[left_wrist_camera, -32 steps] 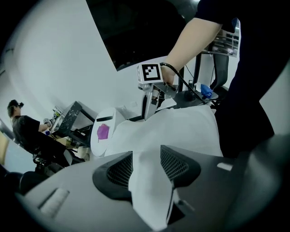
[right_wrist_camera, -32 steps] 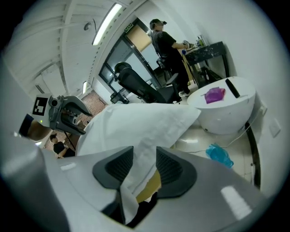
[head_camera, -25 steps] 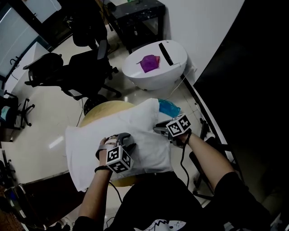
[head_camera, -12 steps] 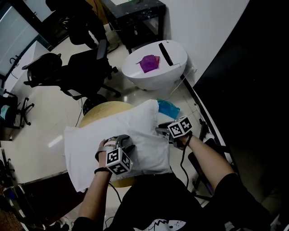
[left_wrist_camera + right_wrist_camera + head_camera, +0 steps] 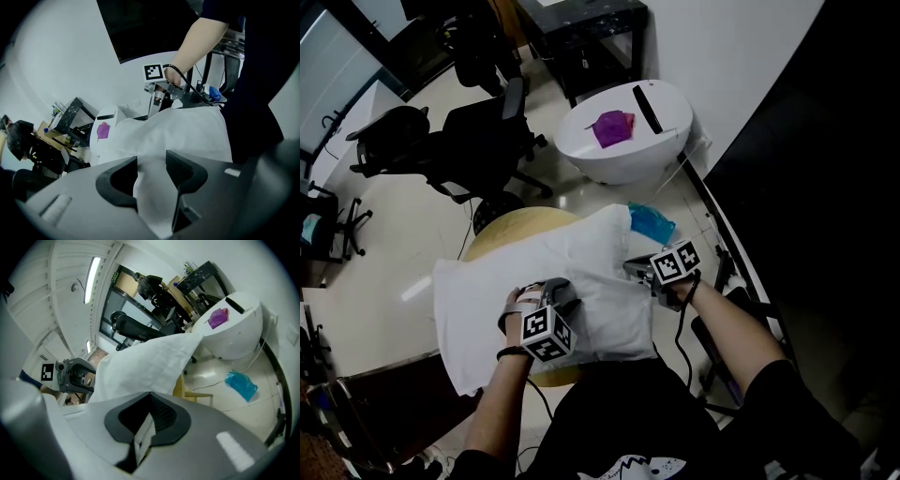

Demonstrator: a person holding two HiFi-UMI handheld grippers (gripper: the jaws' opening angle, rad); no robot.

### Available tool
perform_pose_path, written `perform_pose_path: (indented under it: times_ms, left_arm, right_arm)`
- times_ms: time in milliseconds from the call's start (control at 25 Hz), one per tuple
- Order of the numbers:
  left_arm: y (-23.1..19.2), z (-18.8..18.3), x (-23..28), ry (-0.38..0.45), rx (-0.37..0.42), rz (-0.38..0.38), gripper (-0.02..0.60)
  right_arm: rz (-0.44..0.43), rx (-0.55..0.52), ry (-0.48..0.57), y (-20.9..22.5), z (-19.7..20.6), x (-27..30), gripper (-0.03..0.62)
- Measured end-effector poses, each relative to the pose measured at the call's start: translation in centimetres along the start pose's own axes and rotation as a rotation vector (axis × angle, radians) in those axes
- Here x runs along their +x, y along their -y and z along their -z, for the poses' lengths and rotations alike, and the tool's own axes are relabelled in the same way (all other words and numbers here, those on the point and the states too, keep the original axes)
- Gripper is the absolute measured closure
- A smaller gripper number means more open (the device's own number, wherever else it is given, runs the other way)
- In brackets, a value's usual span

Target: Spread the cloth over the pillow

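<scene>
A white cloth (image 5: 516,281) lies over a white bulk on a round wooden table (image 5: 511,228); I cannot tell the pillow apart from the cloth. My left gripper (image 5: 548,289) is at the near middle of the cloth. In the left gripper view a thick fold of cloth (image 5: 154,140) fills the gap in the left gripper (image 5: 150,174), whose jaws press on it. My right gripper (image 5: 635,271) is at the cloth's right edge. Its jaws have just been closing. In the right gripper view the right gripper (image 5: 148,404) is shut, with a thin cloth edge (image 5: 143,439) pinched in it.
Beyond the table stands a white rounded pod (image 5: 623,155) with a purple item (image 5: 612,128) on top. A blue bag (image 5: 652,223) lies on the floor beside the table. Black office chairs (image 5: 483,131) stand at the back left. A dark wall runs along the right.
</scene>
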State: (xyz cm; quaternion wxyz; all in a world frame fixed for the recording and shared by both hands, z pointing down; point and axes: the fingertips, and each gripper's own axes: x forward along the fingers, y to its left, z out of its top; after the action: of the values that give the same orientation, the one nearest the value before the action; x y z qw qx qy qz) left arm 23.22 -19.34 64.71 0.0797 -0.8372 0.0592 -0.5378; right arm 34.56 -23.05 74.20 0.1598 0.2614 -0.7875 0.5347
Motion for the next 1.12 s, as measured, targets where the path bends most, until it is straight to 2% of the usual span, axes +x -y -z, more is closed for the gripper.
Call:
perform_pose_path:
  times_ms: [120,200,280,360,720,760,840,1120]
  left_arm:
    - [0.1,0.1,0.0,0.000,-0.002,0.002,0.400]
    - [0.1,0.1,0.0,0.001,-0.004,0.001,0.400]
    - [0.1,0.1,0.0,0.001,-0.004,-0.001,0.400]
    - [0.1,0.1,0.1,0.000,-0.004,-0.001,0.400]
    - [0.0,0.2,0.3,-0.009,-0.002,0.008,0.400]
    - [0.0,0.2,0.3,-0.008,-0.002,0.008,0.400]
    - [0.0,0.2,0.4,-0.006,-0.003,0.007,0.400]
    - [0.1,0.2,0.4,-0.002,-0.004,0.004,0.400]
  right_arm:
    - [0.034,0.015,0.022,0.8,-0.4,-0.6,0.588]
    - [0.024,0.054,0.035,1.1,-0.5,-0.8,0.582]
    - [-0.001,0.093,0.035,1.1,-0.2,-0.5,0.483]
    - [-0.022,0.123,0.032,1.2,0.1,0.0,0.464]
    - [-0.073,0.216,0.051,1.1,0.3,0.9,0.479]
    - [-0.072,0.210,0.053,1.1,0.3,0.8,0.490]
    - [-0.053,0.185,0.054,1.3,0.2,0.5,0.574]
    - [0.042,0.074,0.049,2.2,-1.0,-1.1,0.574]
